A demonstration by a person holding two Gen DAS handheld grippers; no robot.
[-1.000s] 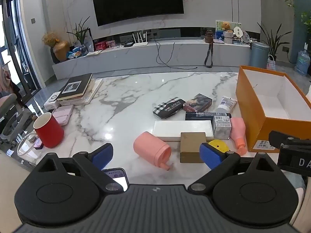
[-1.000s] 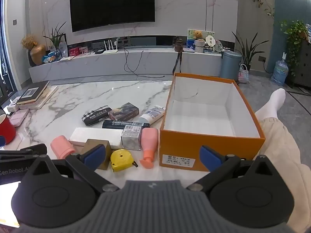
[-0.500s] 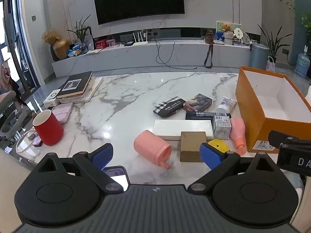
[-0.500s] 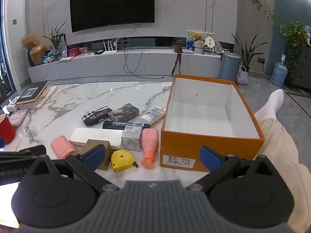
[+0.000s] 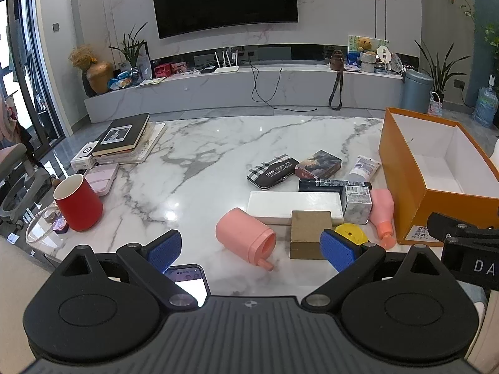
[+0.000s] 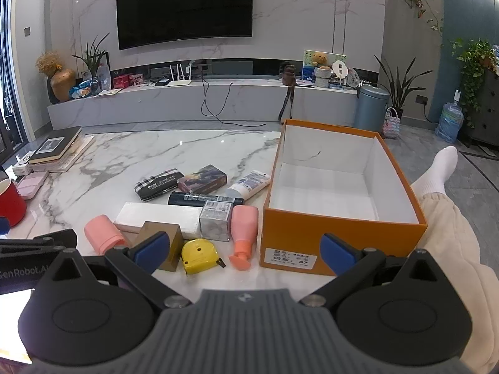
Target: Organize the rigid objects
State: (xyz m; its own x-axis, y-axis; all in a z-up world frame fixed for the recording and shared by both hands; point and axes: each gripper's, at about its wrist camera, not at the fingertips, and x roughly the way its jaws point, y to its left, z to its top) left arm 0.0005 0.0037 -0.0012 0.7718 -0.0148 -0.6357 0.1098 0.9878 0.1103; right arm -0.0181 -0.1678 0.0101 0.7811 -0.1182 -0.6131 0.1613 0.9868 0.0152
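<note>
Room evenly lit, fairly bright, daylight from the windows at far left. Glossy marble counter throws white glare spots near the pink cup. Shadows soft and short. Both views sharp mid-frame; heavy fisheye bending at the edges, walls bow. TV screen dark with faint reflections. Corners slightly dimmer.

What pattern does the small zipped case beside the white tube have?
The zipped case has a black-and-white plaid pattern; it shows best in the right wrist view.
</note>
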